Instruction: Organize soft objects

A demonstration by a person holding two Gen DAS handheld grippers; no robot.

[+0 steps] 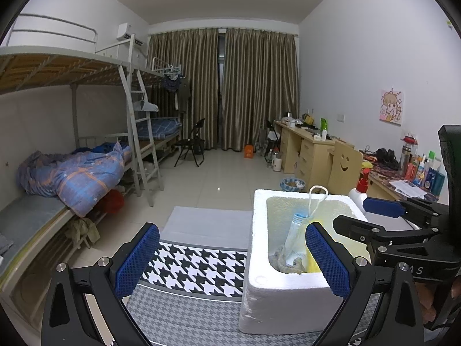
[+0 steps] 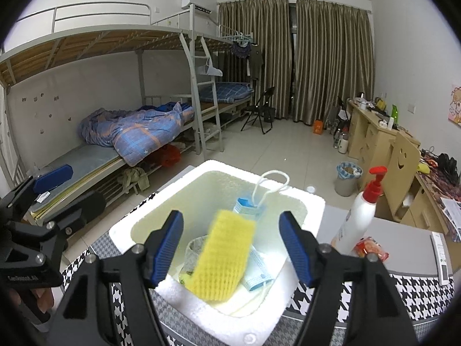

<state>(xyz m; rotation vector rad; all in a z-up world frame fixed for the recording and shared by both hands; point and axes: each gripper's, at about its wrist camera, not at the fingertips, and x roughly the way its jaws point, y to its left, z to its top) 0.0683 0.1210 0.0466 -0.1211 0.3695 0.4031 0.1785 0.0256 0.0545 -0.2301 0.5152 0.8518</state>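
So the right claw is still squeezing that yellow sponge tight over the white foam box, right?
Not quite. The right claw is open: its blue pads stand clear of the yellow sponge on both sides, as the right wrist view shows. The sponge is indeed over the white foam box, which already holds face masks.

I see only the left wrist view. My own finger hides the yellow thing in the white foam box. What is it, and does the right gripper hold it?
Observer: It is a yellow sponge, blurred, over the near side of the foam box. The right gripper is open and its pads stand clear of the sponge.
Operator: Does anything lie under the sponge?
Observer: Yes, a blue face mask lies flat there, partly covered by the sponge.
Operator: Is any soft thing outside the box, on the right side?
Observer: A red-orange packet lies on the table beside the pump bottle. I cannot tell if it is soft.
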